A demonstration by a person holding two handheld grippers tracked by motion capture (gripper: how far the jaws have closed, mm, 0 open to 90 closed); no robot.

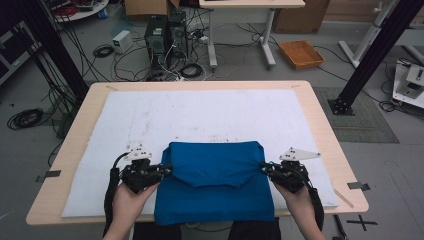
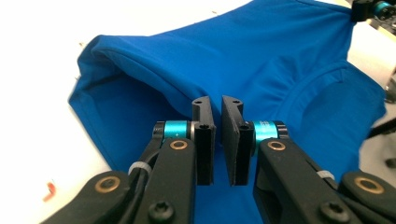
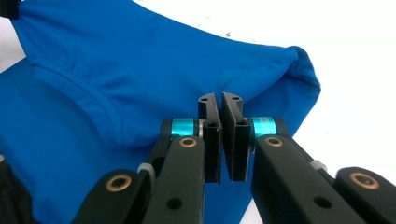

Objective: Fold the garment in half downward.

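Observation:
A blue garment point(image 1: 215, 175) lies on a white mat point(image 1: 200, 115) at the near middle of the table. Its upper part is folded toward me into a flap, and its lower hem hangs over the front edge. My left gripper point(image 1: 169, 168) is shut on the flap's left edge. My right gripper point(image 1: 262, 167) is shut on the flap's right edge. In the left gripper view the jaws point(image 2: 218, 100) pinch a fold of the blue cloth point(image 2: 261, 56), which arches up off the layer below. The right gripper view shows the same: the gripper point(image 3: 219, 97) is closed on the cloth point(image 3: 116, 70).
The wooden table point(image 1: 327, 135) shows around the mat. Black frame posts point(image 1: 50, 45) stand at the back left and back right. On the floor behind are computer towers point(image 1: 165, 32), tangled cables and an orange tray point(image 1: 301, 53).

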